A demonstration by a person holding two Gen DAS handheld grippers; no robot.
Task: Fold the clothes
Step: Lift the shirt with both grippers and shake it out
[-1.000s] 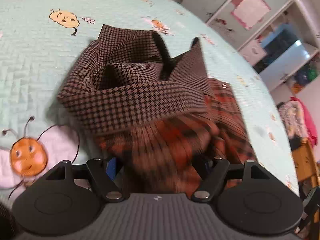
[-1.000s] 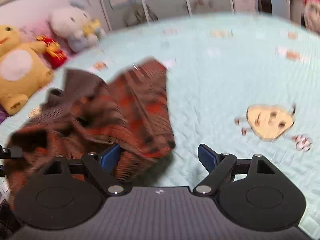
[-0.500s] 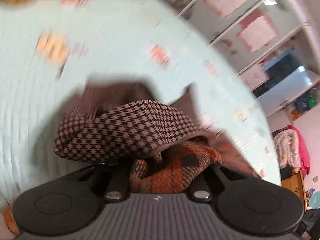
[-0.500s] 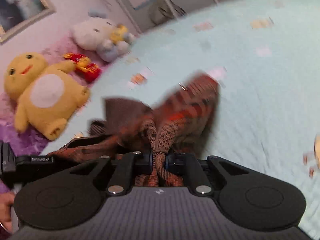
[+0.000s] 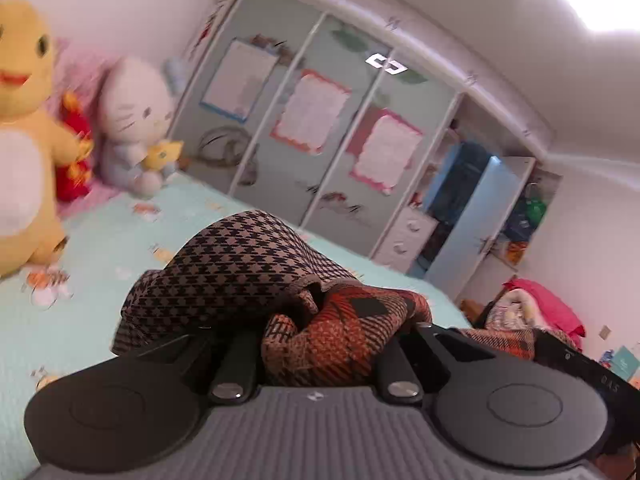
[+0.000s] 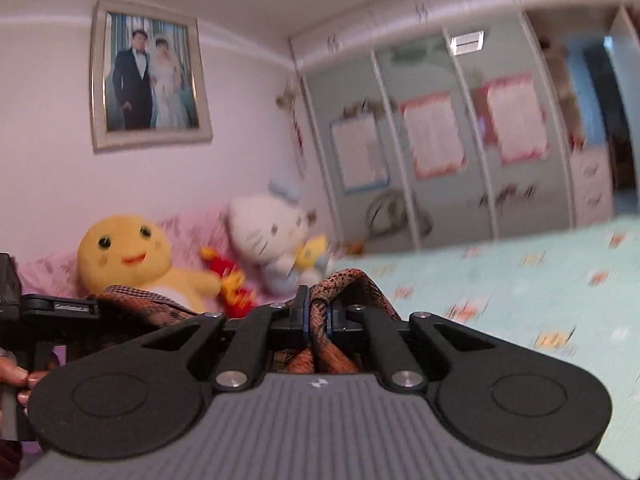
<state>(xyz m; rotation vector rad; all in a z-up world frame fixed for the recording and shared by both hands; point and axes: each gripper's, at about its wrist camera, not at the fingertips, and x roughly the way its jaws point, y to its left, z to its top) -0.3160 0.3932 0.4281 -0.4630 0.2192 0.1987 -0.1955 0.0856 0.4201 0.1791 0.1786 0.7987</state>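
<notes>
The left claw (image 5: 320, 344) is clamped on a bunched fold of the orange-and-black plaid woven garment (image 5: 340, 336), whose brown-and-black houndstooth lining (image 5: 236, 272) bulges up toward 11 o'clock from the grip. The cloth is held up above the pale mint quilted bed (image 5: 100, 248), which spreads from 9 o'clock across the lower left of the left wrist view.

In the right wrist view the right claw (image 6: 317, 318) is nearly closed, pinching a thin rope-like twist of the same garment between its blue-padded fingers (image 6: 305, 312); the fabric arches over the top of the grip and hangs down toward the camera. At 9 o'clock the other gripper's black body shows with more of the garment draped over it, and a hand (image 6: 18, 380) grips its handle at the frame edge.

Behind, a yellow round plush toy (image 6: 128, 256) sits at 10 o'clock, a white cat plush toy (image 6: 268, 240) just beside it, and grey sliding wardrobe doors (image 6: 440, 152) fill the 1 o'clock side
</notes>
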